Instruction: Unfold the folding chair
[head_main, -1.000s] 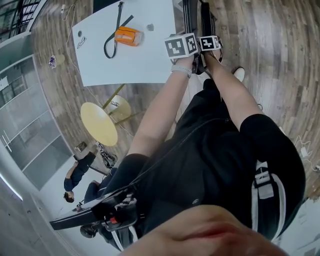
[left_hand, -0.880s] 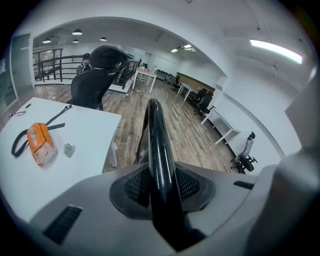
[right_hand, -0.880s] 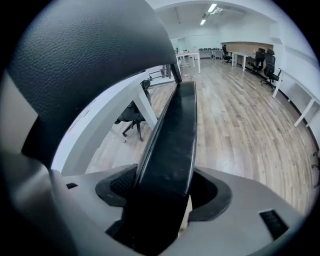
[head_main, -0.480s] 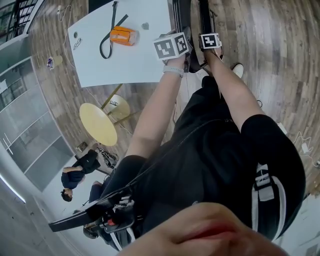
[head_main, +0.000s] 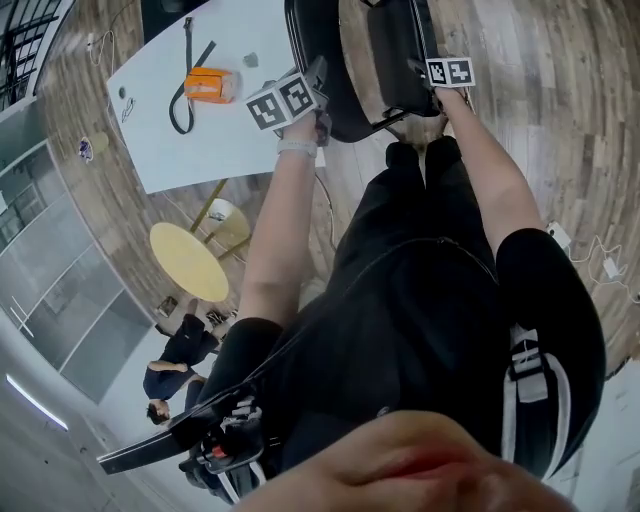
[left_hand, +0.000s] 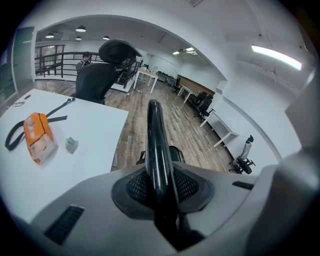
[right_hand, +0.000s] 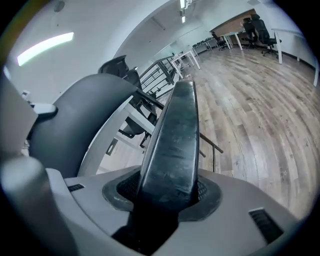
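Both on folding chair (head_main: 395, 60); left gripper's (left_hand: 160, 187) jaws closing, right gripper (right_hand: 167, 192) clamped.

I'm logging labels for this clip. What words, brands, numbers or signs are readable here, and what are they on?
No text can be read.
Marker cubes: black-and-white square patterns, no letters.
Orange pouch on the white table: any print is too small to read.
White mark on the black sleeve: unreadable.
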